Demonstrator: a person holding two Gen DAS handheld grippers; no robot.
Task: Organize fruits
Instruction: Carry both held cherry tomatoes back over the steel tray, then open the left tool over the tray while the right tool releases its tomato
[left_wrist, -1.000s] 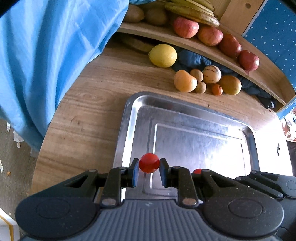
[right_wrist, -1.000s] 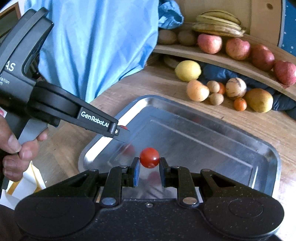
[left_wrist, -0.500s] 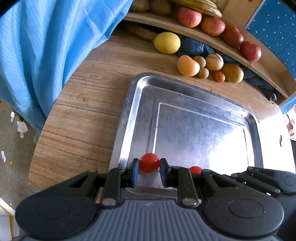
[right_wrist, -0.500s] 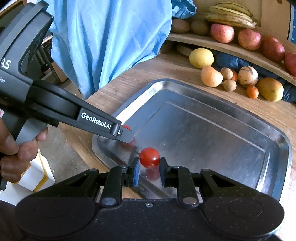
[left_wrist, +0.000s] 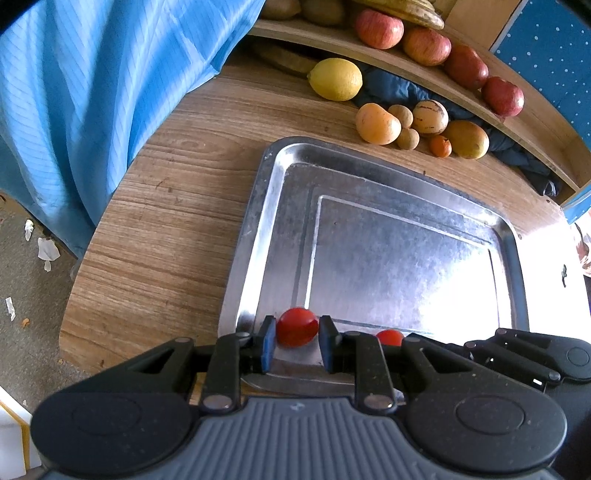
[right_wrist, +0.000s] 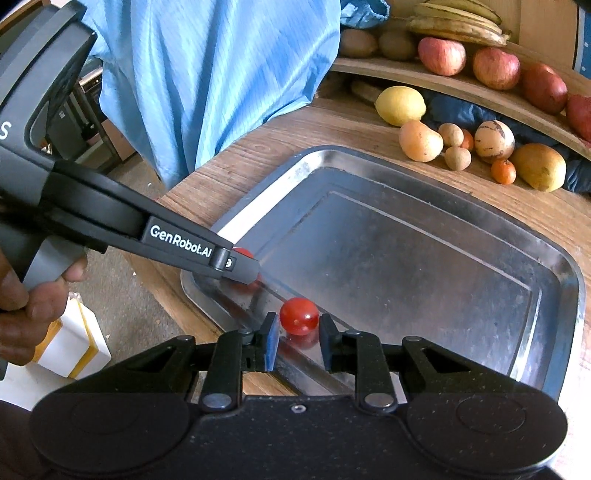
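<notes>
Lower over the tray (left_wrist: 255, 229) now, the left gripper (left_wrist: 297, 341) pinches a cherry tomato (left_wrist: 297, 326); the right gripper (right_wrist: 297, 341) is opening, its second tomato (right_wrist: 299, 316) seemingly freed. Both are light, slick and squashable; grip across the middle.

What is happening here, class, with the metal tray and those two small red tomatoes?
A person holds two claws over the near corner of a steel tray. The left claw is shut on a cherry tomato just over the tray's corner. The right claw has its jaws opening around a second cherry tomato, which seems to rest on the tray floor. A lemon, apples and other fruit wait at the back.
</notes>
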